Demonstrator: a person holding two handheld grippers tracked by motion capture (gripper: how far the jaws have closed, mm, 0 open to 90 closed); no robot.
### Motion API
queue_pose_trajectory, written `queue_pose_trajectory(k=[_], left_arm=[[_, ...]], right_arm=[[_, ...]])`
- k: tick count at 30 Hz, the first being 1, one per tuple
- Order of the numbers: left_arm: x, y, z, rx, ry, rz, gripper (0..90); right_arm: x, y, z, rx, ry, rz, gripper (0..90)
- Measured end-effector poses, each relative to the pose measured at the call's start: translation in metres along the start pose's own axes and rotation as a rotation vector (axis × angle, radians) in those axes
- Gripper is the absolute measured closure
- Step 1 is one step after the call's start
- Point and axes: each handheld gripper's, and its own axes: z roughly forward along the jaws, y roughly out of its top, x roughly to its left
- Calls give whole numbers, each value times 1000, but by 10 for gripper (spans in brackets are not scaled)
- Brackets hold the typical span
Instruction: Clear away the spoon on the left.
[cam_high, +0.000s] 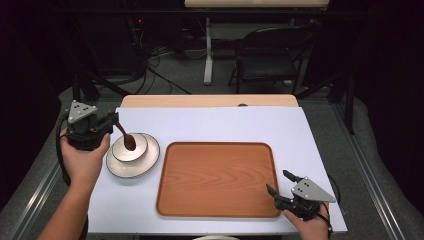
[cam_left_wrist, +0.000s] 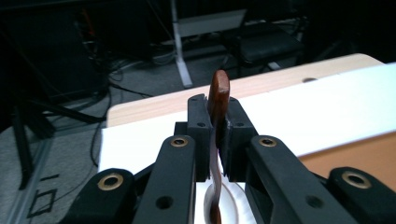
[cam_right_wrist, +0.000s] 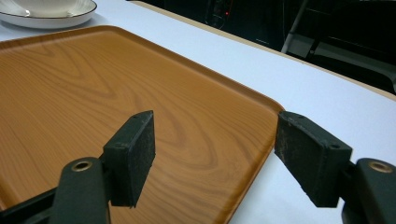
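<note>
A brown wooden spoon (cam_high: 125, 137) slants down from my left gripper (cam_high: 111, 121), which is shut on its handle. The spoon's bowl rests inside a white bowl (cam_high: 129, 148) that stands on a white plate (cam_high: 133, 162) with a dark rim, at the table's left. In the left gripper view the spoon's handle (cam_left_wrist: 218, 100) is clamped between the jaws. An empty wooden tray (cam_high: 217, 179) lies in the middle. My right gripper (cam_high: 281, 183) stands open over the tray's near right corner, with nothing between its fingers (cam_right_wrist: 133, 154); its own view shows the tray (cam_right_wrist: 93, 93) below.
A white sheet (cam_high: 215, 120) covers most of the wooden table (cam_high: 210, 100). Beyond the far edge stand a dark folding chair (cam_high: 267, 55) and a table leg (cam_high: 208, 50), with cables on the floor. The plate's rim (cam_right_wrist: 51, 21) shows far off in the right gripper view.
</note>
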Motion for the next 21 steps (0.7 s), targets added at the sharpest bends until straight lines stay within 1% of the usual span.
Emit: queue_pose_trajectory(k=[2,3,4,7,9,10,11,12,13,15,17,18,19,20,21], left_arm=[[-3,1,0,20,-32,4,843],[-8,2,1,37,-64,9,842],[-8,2,1,37,-64,9,842],[-17,2,3,55,-95,30,842],[-22,3,3,66,-121,43,842],[-27,2,4,77,-141,53,842],[-27,2,4,77,-141,53,843],[-32,2,5,90,-165,67,842],[-32,2,5,90,-165,67,842],[-37,1,7,105,-188,77,842],[-40,0,8,118,-211,86,842],[-44,-2,10,129,-235,90,842],[-45,-3,10,134,-246,90,842],[-45,-3,10,134,-246,90,843],[-47,-4,11,140,-255,93,843]], right_arm=[[0,0,0,1,0,0,287],[0,0,0,2,0,0,288],[0,0,0,2,0,-1,288],[0,0,0,1,1,1,288],[0,0,0,2,0,-1,288],[0,0,0,1,-1,-3,288],[0,0,0,1,-1,-3,288],[0,0,0,2,1,-3,288],[0,0,0,2,1,-3,288],[0,0,0,2,1,-1,288],[0,0,0,2,1,-1,288],[0,0,0,2,0,-2,289],[0,0,0,2,1,-2,289],[0,0,0,2,1,-2,289],[0,0,0,3,1,-3,289]])
